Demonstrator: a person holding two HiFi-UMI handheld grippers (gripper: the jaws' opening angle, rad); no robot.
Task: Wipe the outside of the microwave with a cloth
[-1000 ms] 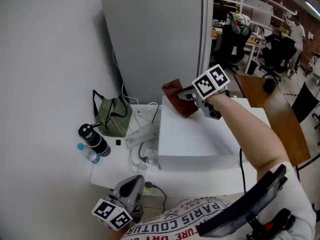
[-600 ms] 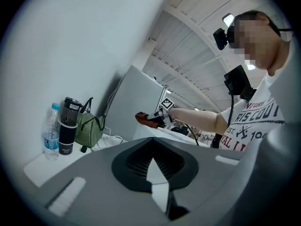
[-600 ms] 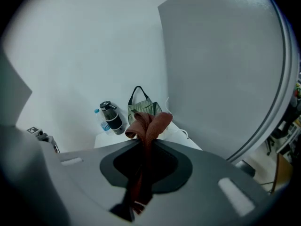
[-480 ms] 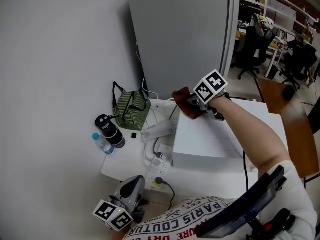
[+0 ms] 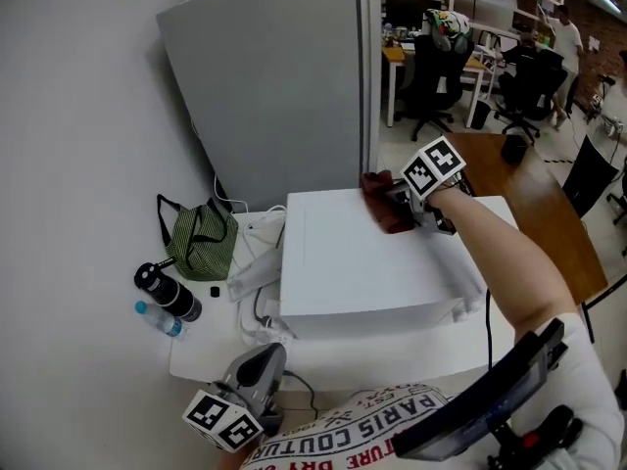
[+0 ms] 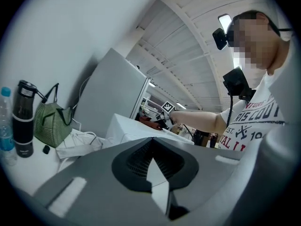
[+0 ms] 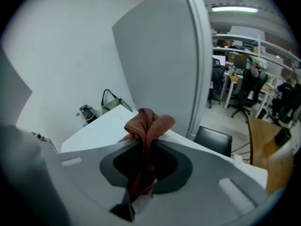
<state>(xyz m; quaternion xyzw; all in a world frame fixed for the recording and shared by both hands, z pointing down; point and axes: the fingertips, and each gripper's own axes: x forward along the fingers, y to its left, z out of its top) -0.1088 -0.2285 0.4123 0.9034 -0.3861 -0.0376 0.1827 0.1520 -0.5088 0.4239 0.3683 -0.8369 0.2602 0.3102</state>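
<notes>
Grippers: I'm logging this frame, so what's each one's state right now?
Left gripper: closed, empty.
Right gripper: closed on the cloth.

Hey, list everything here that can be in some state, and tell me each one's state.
Right gripper: shut on the cloth.
Cloth: bunched, at the microwave top's far edge.
Left gripper: shut, empty.
Microwave: upright; door not visible.
Green bag: upright.
Black bottle: upright, capped.
Water bottle: upright, capped.
</notes>
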